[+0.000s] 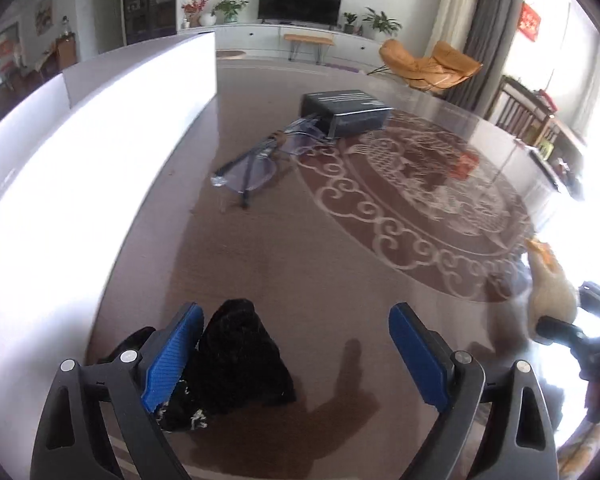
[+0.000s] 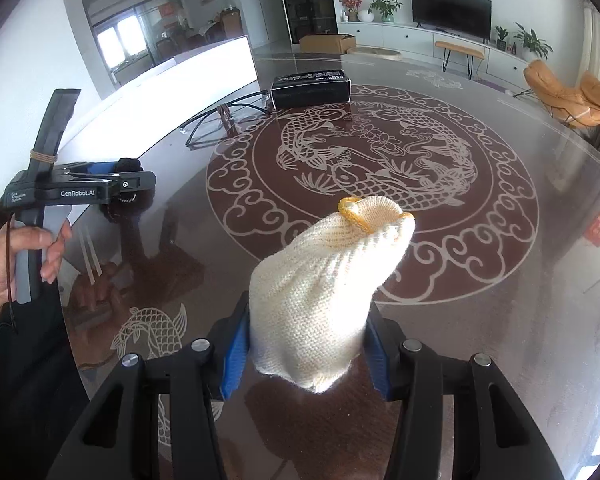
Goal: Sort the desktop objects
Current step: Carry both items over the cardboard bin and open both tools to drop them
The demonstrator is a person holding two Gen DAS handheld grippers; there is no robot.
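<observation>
My left gripper (image 1: pixel 296 354) is open over the round glass table (image 1: pixel 340 264). A black knit bundle (image 1: pixel 236 364) lies on the table against its left finger, not clamped. My right gripper (image 2: pixel 306 356) is shut on a cream knit glove (image 2: pixel 324 280) with a yellow cuff and holds it above the table. The glove also shows in the left wrist view (image 1: pixel 550 284) at the far right. The left gripper shows in the right wrist view (image 2: pixel 100 184) at the left, held by a hand. A pair of glasses (image 1: pixel 252 164) (image 2: pixel 220 124) lies beside a black box (image 1: pixel 346 112) (image 2: pixel 310 88) farther back.
A white board (image 1: pixel 92 168) stands along the table's left edge. The table has a carved fish pattern (image 2: pixel 372 176) in its middle. Beyond it are a TV stand, a bench and an orange chair (image 1: pixel 428 64).
</observation>
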